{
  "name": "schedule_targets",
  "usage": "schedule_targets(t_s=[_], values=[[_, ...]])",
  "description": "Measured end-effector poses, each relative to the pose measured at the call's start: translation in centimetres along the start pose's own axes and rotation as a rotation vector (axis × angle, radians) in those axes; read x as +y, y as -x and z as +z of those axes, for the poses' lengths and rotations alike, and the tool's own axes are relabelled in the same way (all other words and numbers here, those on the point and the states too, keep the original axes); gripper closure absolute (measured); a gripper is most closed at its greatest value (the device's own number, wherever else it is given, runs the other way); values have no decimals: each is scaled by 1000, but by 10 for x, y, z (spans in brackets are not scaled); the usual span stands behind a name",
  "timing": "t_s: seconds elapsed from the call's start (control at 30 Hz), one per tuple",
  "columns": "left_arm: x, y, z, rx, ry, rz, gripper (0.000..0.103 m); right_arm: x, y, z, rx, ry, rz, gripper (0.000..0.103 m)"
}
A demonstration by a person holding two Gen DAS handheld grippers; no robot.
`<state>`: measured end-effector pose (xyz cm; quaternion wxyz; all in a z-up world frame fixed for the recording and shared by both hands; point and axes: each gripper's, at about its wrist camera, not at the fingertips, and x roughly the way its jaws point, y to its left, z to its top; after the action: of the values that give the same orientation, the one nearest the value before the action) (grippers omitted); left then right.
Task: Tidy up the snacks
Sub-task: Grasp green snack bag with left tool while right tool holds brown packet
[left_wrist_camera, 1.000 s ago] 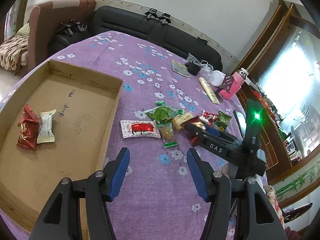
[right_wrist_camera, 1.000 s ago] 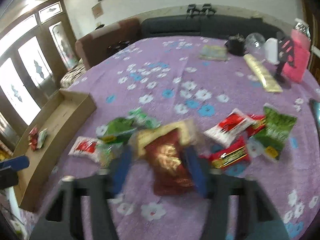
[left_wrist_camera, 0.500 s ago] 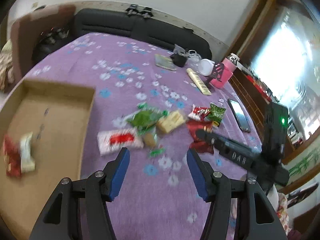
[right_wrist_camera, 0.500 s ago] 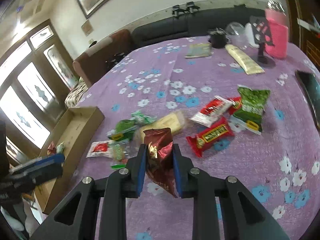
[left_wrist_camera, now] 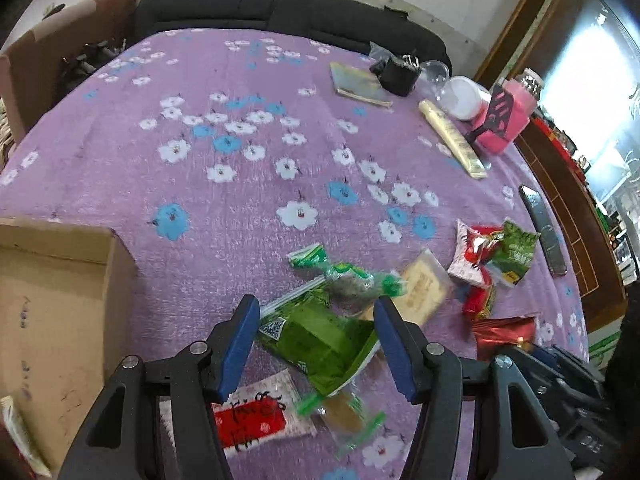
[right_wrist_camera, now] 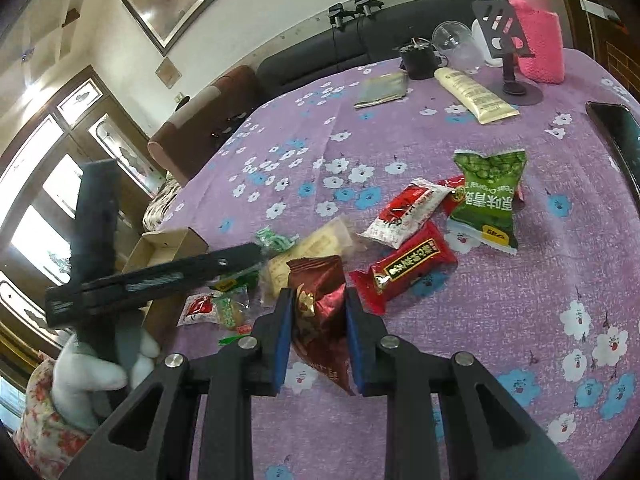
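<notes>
My right gripper (right_wrist_camera: 318,324) is shut on a dark red foil snack packet (right_wrist_camera: 320,300) and holds it above the purple flowered tablecloth (right_wrist_camera: 460,320); the packet also shows in the left wrist view (left_wrist_camera: 505,330). My left gripper (left_wrist_camera: 316,344) is open, its jaws on either side of a green snack packet (left_wrist_camera: 322,342) lying on the cloth. A cardboard box (left_wrist_camera: 52,304) lies at the left. Loose snacks lie around: a white-and-red packet (left_wrist_camera: 252,416), a yellow packet (left_wrist_camera: 422,290), a red bar (right_wrist_camera: 404,266), a green pea packet (right_wrist_camera: 486,198).
At the far side stand a pink bottle (right_wrist_camera: 536,28), a black phone stand (right_wrist_camera: 508,48), a cream tube (right_wrist_camera: 474,94), a booklet (right_wrist_camera: 382,90) and a clear cup (right_wrist_camera: 456,46). A phone (left_wrist_camera: 542,228) lies near the right edge. A dark sofa (left_wrist_camera: 280,12) is behind.
My right gripper closed on the dark red packet and lifted it. My left gripper moved right from over the box to the snack pile, down around the green packet.
</notes>
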<state>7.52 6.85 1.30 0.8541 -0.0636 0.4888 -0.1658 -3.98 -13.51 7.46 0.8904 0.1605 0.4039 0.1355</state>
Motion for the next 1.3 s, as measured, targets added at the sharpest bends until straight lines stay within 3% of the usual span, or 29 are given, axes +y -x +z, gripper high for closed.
schedule_targets(t_s=[0.07,0.13,0.2,0.23,0.27,0.5,0.57,0.6,0.63,0.7,0.83,1.0,1.07,1.1,1.2,1.3], values=[[-5,1,-2,-1,-29,4,42,1,-1,0,3,2,2,79],[-9,4,-4,-9,-46,-6,67,1,-2,-1,6,2,2,79],[-13,9,-6,-19,-61,-13,81,1,-3,-1,5,3,-1,79],[-14,11,-6,-23,-62,-21,96,2,-3,-2,3,4,-2,79],[-14,14,-8,-23,-62,-31,98,2,-3,-2,2,6,-4,79],[-11,27,-17,-18,-30,-122,98,1,-1,-2,-3,-1,0,79],[-7,32,-17,-30,-11,-143,91,0,0,-1,-6,-8,1,79],[-6,34,-16,-35,-7,-146,77,-1,0,-1,-8,-11,2,79],[-6,35,-16,-41,-6,-137,56,-1,1,-1,-10,-14,4,79],[-10,37,-18,-53,-23,-109,40,-2,1,-1,-11,-19,6,79],[-29,29,-26,-22,-107,-68,39,-3,1,0,-11,-26,9,79],[-51,12,-42,-11,-261,55,39,-2,3,0,-16,-22,14,79],[-53,12,-46,-25,-290,87,51,-1,3,-1,-16,-20,14,79],[-53,13,-47,-26,-292,86,57,-1,3,-1,-16,-19,13,79],[-49,20,-47,-42,-267,66,63,0,3,-2,-18,-15,13,79],[-45,29,-50,-64,-237,42,63,2,5,-1,-29,-9,13,79]])
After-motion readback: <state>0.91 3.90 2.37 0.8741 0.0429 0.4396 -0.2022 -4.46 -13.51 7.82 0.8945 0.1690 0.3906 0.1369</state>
